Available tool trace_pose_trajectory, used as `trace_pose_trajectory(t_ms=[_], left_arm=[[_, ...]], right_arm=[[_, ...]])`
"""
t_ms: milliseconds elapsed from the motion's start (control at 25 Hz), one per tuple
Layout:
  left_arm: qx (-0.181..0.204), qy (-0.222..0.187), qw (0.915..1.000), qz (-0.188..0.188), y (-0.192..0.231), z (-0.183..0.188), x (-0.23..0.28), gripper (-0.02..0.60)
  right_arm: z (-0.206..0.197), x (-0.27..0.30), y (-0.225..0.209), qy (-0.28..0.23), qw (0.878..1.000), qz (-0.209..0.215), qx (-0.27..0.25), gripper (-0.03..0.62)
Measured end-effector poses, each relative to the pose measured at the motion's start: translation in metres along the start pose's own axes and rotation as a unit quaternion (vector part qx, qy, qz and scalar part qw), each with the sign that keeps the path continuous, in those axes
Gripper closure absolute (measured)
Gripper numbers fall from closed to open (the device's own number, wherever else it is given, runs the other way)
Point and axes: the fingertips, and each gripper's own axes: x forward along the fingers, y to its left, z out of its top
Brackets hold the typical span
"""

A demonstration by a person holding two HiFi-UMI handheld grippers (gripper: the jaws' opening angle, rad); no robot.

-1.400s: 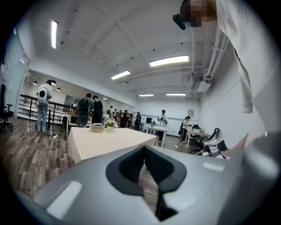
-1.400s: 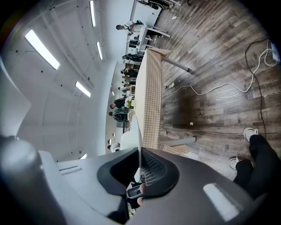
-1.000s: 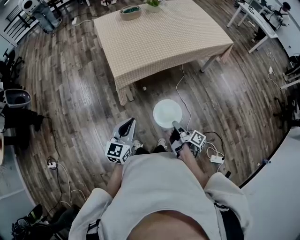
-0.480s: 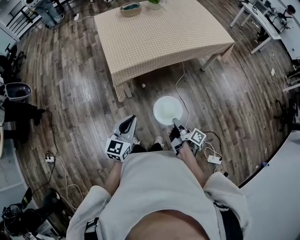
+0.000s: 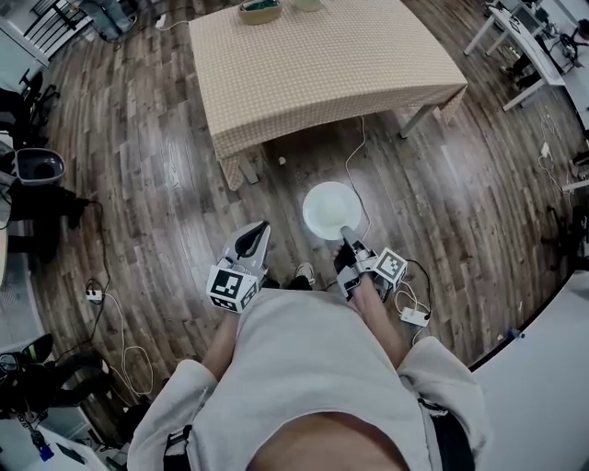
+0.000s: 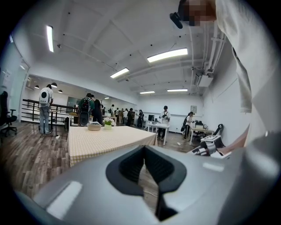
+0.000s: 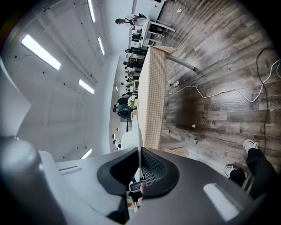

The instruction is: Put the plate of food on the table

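Note:
A round white plate [image 5: 331, 210] hangs level over the wooden floor, a short way from the near edge of the table [image 5: 313, 64] with the checked cloth. I cannot make out what lies on it. My right gripper [image 5: 348, 241] is shut on the plate's near rim. In the right gripper view the plate [image 7: 138, 132] shows edge-on between the pads, with the table [image 7: 154, 96] beyond. My left gripper [image 5: 250, 244] is shut, holds nothing, and points at the table [image 6: 105, 136].
A bowl [image 5: 259, 11] and a plant pot [image 6: 107, 124] stand at the table's far end. Cables [image 5: 354, 161] and a power strip [image 5: 412, 316] lie on the floor near my feet. A bin [image 5: 37, 167] is at the left, white desks [image 5: 525, 37] at the right, and people [image 6: 85, 112] stand behind the table.
Both grippers and the held plate have shifted across the floor with the person. The table and floor objects have slid upward in the head view. The grip looks unchanged.

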Motion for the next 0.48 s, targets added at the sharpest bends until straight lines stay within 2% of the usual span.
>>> trace_pose_trajectory(t_ms=[200,480], left_arm=[[0.0,0.003,1.0,0.005,-0.006,0.0,0.012,0.571],[0.0,0.001,0.9999,-0.012,-0.006,0.001,0.05,0.571]], right_arm=[[0.02,-0.002,-0.003,-0.007,1.0,0.003,0.008,0.583],[0.045,0.004,-0.008,-0.022,1.0,0.004,0.013,0.582]])
